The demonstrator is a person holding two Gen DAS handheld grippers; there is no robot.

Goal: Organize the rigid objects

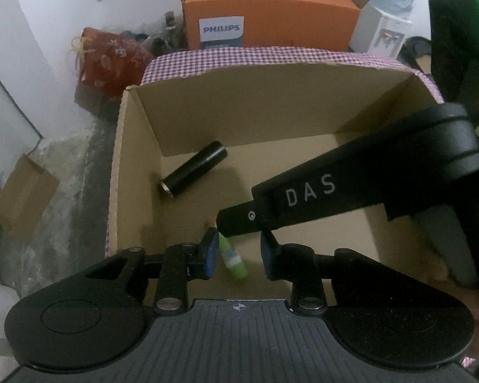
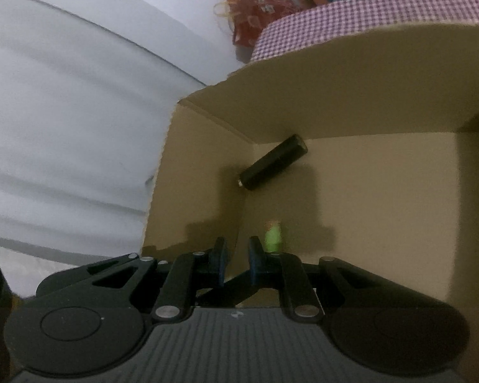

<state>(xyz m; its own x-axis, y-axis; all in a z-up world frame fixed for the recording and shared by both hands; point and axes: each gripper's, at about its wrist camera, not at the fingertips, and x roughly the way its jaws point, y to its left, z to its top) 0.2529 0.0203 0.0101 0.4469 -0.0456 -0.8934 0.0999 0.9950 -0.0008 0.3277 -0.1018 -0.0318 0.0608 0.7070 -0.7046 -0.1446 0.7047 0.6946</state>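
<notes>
An open cardboard box (image 1: 239, 105) (image 2: 335, 89) takes up both views. On its floor near the back-left corner lies a black cylinder (image 1: 193, 169) (image 2: 273, 162). Nearer to me a small green tube (image 1: 233, 257) (image 2: 273, 237) with a brownish cap also rests on the floor. My left gripper (image 1: 239, 237) hangs over that tube, its blue pads drawn close with nothing pressed between them. My right gripper (image 2: 238, 244) reaches in from the right, shut and empty, and the tube shows just past its right finger. In the left wrist view its tip (image 1: 236, 220) crosses above the tube's capped end.
Purple gingham cloth (image 1: 271, 57) drapes the box's far rim. Behind it stand an orange Philips carton (image 1: 265, 16), a red patterned bag (image 1: 108, 60) and a white water dispenser (image 1: 380, 32). A loose cardboard piece (image 1: 25, 194) lies on the floor left of the box.
</notes>
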